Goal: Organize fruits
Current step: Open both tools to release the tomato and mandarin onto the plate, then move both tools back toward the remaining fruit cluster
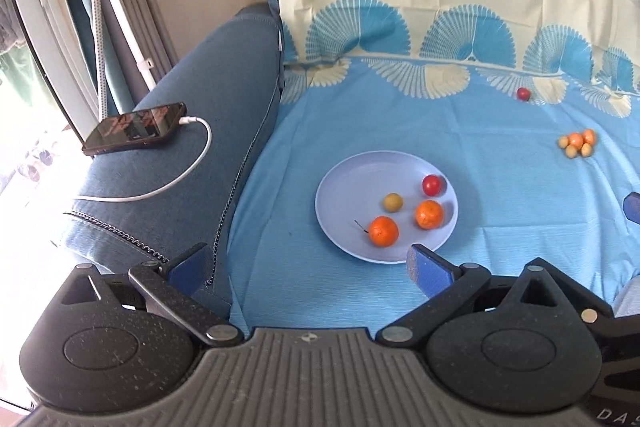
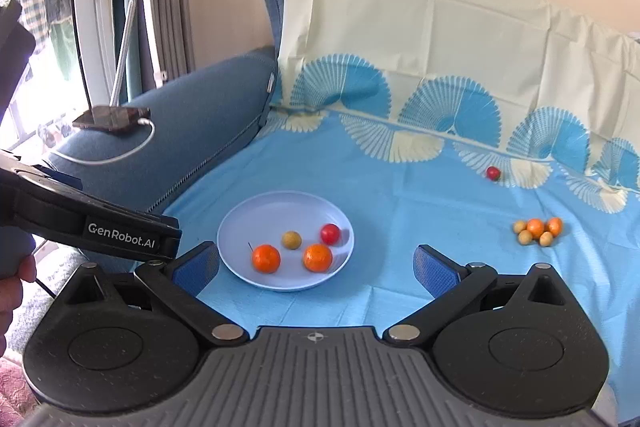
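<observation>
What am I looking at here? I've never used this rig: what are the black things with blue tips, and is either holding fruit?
They are two hand-held grippers with a camera on each, looking along its blue fingers. One picture is from the left gripper, one from the right gripper. Both are open and empty. On the blue patterned sheet sits a round pale blue plate with two oranges, a red fruit and a small yellowish one. A cluster of small orange and yellow fruits and a lone red fruit lie off the plate.

Bright daylight enters from the window (image 1: 24,131) left of both grippers, blown out there; fruits cast soft shadows rightward on the plate (image 2: 240,223); fisheye bends edges; focus stays sharp
</observation>
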